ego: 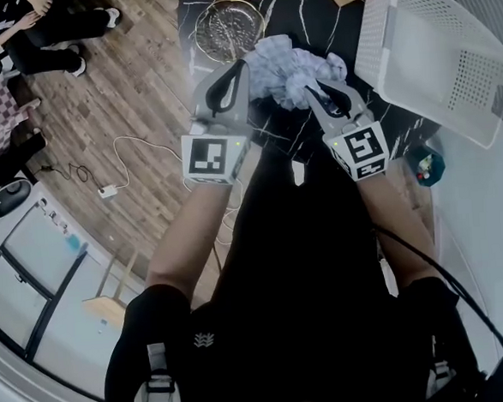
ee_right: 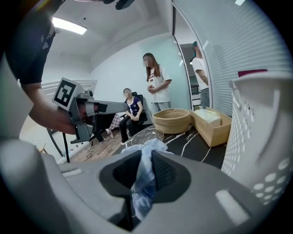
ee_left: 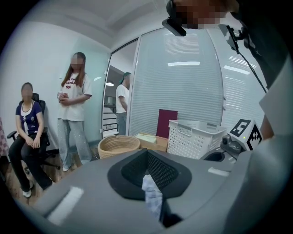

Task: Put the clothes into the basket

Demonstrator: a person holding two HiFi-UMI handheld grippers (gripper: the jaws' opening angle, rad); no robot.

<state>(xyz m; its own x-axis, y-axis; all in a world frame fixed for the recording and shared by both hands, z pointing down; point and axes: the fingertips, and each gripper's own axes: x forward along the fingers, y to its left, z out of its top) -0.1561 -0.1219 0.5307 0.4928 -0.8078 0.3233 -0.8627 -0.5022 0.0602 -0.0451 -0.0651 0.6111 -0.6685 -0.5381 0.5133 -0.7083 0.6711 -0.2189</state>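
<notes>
Head view is showing the left gripper (ego: 242,68) and the right gripper (ego: 314,90) each pinching an edge of the pale blue cloth (ego: 289,68) over the black table (ego: 307,16), beside the white basket (ego: 430,54).

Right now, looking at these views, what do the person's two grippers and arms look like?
Both the left gripper and right gripper have pale grey shells with black ribbed pads inside the jaws. Each carries a white cube printed with black square markers, with a small green light. The person wears a black short-sleeved top; a black cable runs along the right arm.
</notes>
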